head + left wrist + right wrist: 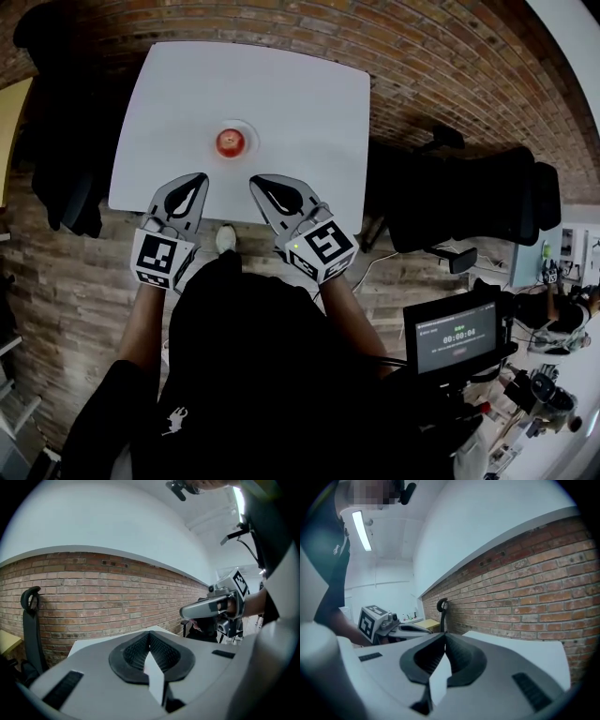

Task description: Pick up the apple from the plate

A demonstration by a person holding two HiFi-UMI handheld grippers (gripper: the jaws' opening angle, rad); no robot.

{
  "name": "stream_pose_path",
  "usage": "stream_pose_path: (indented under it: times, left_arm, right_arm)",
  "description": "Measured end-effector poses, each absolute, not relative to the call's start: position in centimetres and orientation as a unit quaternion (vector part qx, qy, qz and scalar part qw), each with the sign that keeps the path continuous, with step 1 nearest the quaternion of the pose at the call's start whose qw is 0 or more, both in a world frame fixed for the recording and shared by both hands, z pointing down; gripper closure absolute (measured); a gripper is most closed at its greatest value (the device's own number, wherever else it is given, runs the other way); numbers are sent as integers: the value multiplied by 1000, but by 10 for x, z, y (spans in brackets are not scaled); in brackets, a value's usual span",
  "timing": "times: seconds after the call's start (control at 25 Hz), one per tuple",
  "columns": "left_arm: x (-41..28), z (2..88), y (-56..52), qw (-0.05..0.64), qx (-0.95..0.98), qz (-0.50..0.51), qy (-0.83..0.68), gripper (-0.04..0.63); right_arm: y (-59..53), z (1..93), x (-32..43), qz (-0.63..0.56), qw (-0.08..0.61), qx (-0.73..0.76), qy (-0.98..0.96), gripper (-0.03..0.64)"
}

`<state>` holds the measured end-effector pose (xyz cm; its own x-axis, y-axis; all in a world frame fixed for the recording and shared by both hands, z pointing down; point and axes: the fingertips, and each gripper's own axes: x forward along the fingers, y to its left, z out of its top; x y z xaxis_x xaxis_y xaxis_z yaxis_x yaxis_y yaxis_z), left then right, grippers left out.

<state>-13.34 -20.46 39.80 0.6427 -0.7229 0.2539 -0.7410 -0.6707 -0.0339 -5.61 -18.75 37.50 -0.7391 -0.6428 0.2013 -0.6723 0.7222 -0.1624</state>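
A red apple sits on a small white plate near the middle of the white table. Both grippers hover over the table's near edge, short of the plate. My left gripper is below and left of the apple, its jaws closed tip to tip and empty. My right gripper is just below and right of it, also shut and empty. In the left gripper view the left gripper has its jaws met, and the right gripper shows beside it. The right gripper view shows the right gripper likewise shut. Neither gripper view shows the apple.
A brick wall runs behind the table. A black office chair stands right of the table and a dark chair at its left. A small screen on a stand is at the lower right.
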Motion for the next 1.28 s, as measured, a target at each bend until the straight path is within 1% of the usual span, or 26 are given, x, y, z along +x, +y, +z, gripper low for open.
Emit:
stream_pose_path:
  times: [0.24, 0.48, 0.76, 0.92, 1.08, 1.28]
  left_arm:
    - [-146, 406, -240, 39, 913, 127, -387, 589]
    - [-162, 411, -264, 44, 916, 126, -379, 589]
    - [-181, 426, -275, 58, 914, 130, -379, 589]
    - [-181, 435, -274, 68, 913, 135, -378, 589]
    - [-176, 447, -265, 82, 911, 146, -378, 589]
    - [-166, 452, -262, 89, 905, 152, -388, 589]
  right_arm:
    - [-226, 374, -67, 133, 49, 370, -918, 612]
    - [-251, 383, -82, 129, 68, 383, -912, 612]
    - [-263, 385, -100, 127, 73, 384, -912, 612]
    - [-264, 392, -98, 127, 85, 385, -910, 612]
    - [-267, 390, -89, 131, 69, 389, -909, 612]
    - [-276, 400, -71, 133, 81, 383, -910, 612]
